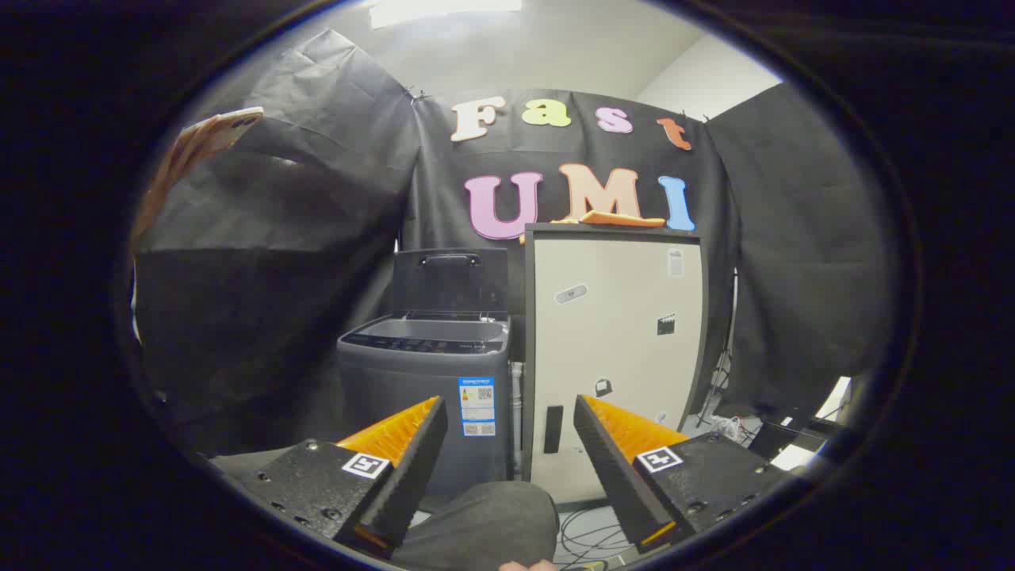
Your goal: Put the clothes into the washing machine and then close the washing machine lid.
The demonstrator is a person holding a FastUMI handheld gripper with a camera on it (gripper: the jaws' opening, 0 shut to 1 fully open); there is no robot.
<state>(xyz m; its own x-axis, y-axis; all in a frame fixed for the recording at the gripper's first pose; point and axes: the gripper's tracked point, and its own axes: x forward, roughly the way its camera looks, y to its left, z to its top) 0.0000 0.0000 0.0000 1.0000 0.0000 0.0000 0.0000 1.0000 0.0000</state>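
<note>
The hand-held gripper (507, 444) sits in the lower middle of the frame with its fingers spread wide and nothing between them; it grips nothing. Past the fingers, in the centre left of the frame, stands the grey washing machine (426, 396), its lid (450, 281) raised upright at the back so the tub is open from above, ready to take laundry. Just to its right, touching or nearly so, is a pale cabinet (614, 349), and on its top in the upper centre lies an orange cloth (614, 218), which I judge to be the clothes to be loaded. It lies flat, within reach from the front. A grey trouser knee (484, 519) shows low down between the fingers. The gripper is well apart from both cloth and machine, so the task looks barely begun; the likely next step is reaching up to the cloth
</note>
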